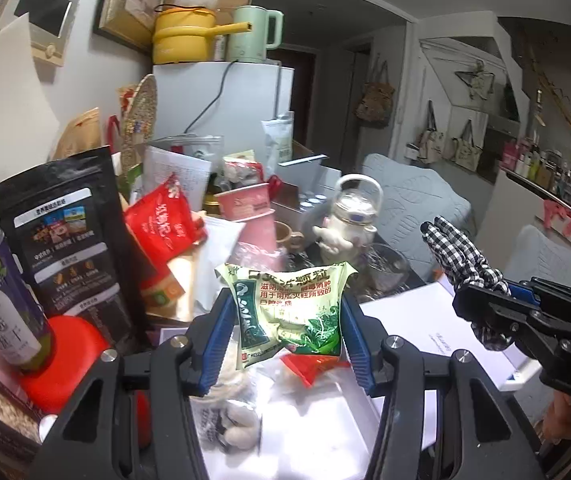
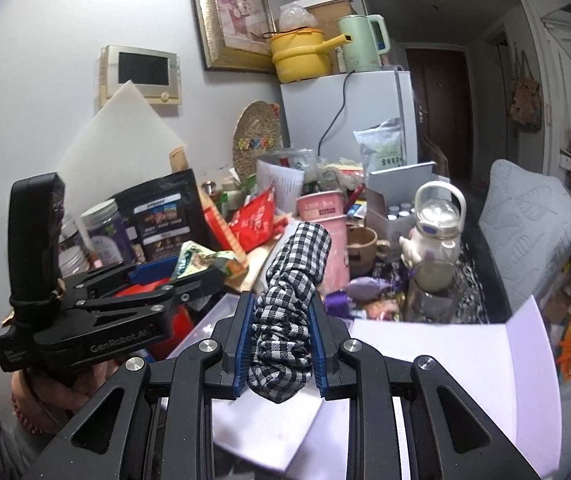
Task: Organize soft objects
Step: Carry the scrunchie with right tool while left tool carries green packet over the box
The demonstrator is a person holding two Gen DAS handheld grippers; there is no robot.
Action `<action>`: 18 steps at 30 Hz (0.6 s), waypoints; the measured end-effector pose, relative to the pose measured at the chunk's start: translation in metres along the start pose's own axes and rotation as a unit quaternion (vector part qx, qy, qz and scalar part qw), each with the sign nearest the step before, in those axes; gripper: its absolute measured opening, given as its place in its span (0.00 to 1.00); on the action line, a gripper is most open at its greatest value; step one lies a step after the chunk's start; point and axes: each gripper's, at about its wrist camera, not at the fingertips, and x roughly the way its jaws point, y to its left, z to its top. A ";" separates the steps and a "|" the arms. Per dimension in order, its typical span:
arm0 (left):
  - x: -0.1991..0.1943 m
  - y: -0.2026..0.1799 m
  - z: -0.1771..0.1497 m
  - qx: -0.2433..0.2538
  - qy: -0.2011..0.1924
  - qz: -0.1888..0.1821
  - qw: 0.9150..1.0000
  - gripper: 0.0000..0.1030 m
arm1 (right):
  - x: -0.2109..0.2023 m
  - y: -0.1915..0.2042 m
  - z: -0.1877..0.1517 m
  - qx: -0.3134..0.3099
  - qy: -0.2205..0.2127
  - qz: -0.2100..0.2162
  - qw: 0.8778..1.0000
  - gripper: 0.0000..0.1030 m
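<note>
My left gripper (image 1: 285, 312) is shut on a soft green and cream sachet pack (image 1: 289, 308) with red print, held up above the cluttered table. The right wrist view shows the same pack (image 2: 201, 260) sticking out of the left gripper (image 2: 201, 270) at the left. My right gripper (image 2: 279, 332) is shut on a black and white checked cloth roll (image 2: 289, 304) that stands up between the blue pads. That roll (image 1: 457, 256) and the right gripper (image 1: 485, 312) appear at the right edge of the left wrist view. A hand with a bead bracelet (image 2: 25, 412) holds the left gripper.
The table is crowded: a black pouch (image 1: 69, 240), a red bag (image 1: 161, 224), a pink cup (image 2: 325, 220), a brown mug (image 2: 361, 250), a white bottle (image 2: 433, 236), a red lid (image 1: 65, 356). White papers (image 2: 425, 356) lie below. A grey cushion (image 2: 525, 220) sits at the right.
</note>
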 end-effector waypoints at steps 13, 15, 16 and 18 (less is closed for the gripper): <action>0.030 0.028 -0.006 -0.005 0.030 0.044 0.999 0.50 | 0.067 -0.009 0.002 0.004 0.035 0.017 0.999 0.24; 0.038 0.030 -0.009 -0.004 0.041 0.049 0.998 0.50 | 0.077 -0.010 -0.004 0.008 0.053 0.020 0.998 0.24; 0.042 0.031 -0.010 -0.005 0.046 0.049 0.998 0.50 | 0.081 -0.011 -0.007 0.012 0.061 0.019 0.998 0.24; 0.051 0.032 -0.013 -0.004 0.059 0.051 0.997 0.50 | 0.088 -0.013 -0.010 0.016 0.071 0.017 0.997 0.24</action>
